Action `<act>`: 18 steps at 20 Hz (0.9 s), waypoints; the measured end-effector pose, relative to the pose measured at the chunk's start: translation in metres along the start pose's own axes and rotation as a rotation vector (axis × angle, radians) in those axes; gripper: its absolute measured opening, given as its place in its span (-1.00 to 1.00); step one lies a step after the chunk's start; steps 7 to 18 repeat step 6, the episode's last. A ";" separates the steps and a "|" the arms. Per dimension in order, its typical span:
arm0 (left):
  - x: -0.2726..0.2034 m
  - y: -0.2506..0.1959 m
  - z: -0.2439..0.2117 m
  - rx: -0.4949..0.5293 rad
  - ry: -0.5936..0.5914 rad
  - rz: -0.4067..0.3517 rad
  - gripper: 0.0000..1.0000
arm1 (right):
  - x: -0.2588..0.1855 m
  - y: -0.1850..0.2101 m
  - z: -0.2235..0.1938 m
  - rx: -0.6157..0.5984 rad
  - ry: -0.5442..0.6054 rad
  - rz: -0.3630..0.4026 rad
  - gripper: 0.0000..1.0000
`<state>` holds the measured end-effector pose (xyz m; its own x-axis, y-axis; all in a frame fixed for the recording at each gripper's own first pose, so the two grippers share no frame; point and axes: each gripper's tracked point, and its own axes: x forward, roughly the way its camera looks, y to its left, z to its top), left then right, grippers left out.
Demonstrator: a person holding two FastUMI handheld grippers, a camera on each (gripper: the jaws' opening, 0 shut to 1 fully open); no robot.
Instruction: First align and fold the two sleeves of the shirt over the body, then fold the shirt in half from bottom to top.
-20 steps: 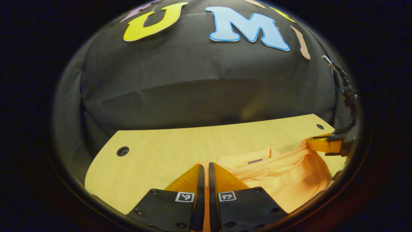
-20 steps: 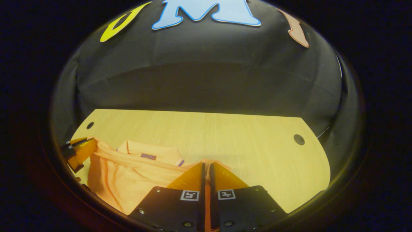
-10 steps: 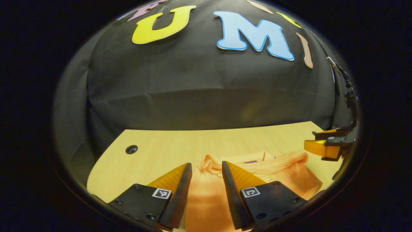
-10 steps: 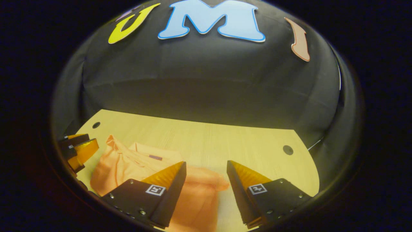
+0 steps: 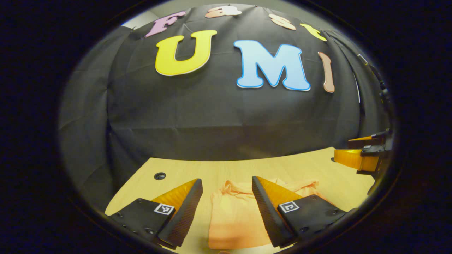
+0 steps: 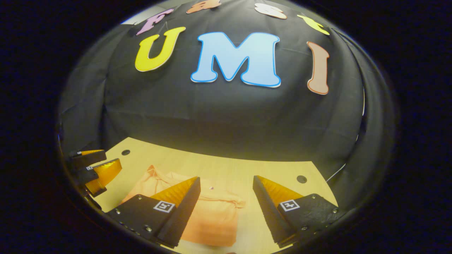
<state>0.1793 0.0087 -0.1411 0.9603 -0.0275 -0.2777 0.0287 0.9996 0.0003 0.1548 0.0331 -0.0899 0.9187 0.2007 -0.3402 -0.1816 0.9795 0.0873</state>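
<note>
below both your tools lies the folded shirt [image 5: 235, 215]: left tool [image 5: 226, 204] and right tool [image 6: 226, 206] spread open, empty, equally near.

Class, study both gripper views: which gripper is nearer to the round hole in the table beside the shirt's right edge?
Right. The right gripper hangs open over the folded shirt's right part, the hole just ahead. The left gripper is beyond the shirt's opposite side.

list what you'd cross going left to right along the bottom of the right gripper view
left gripper → the right gripper's own near finger → orange shirt → its other finger → hole in the table
</note>
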 end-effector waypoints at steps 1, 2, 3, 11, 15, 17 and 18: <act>-0.013 -0.003 0.005 0.003 -0.019 0.001 0.88 | -0.013 0.002 0.004 -0.002 -0.017 0.003 0.84; -0.027 -0.004 0.010 0.008 -0.037 0.002 0.90 | -0.027 0.003 0.006 -0.004 -0.032 0.006 0.84; -0.040 -0.005 0.014 0.012 -0.053 0.005 0.92 | -0.039 0.004 0.007 -0.009 -0.046 0.006 0.84; -0.078 -0.006 0.023 0.009 -0.089 0.013 0.92 | -0.073 0.006 0.007 -0.027 -0.083 0.008 0.84; -0.078 -0.006 0.023 0.009 -0.089 0.013 0.92 | -0.073 0.006 0.007 -0.027 -0.083 0.008 0.84; -0.078 -0.006 0.023 0.009 -0.089 0.013 0.92 | -0.073 0.006 0.007 -0.027 -0.083 0.008 0.84; -0.078 -0.006 0.023 0.009 -0.089 0.013 0.92 | -0.073 0.006 0.007 -0.027 -0.083 0.008 0.84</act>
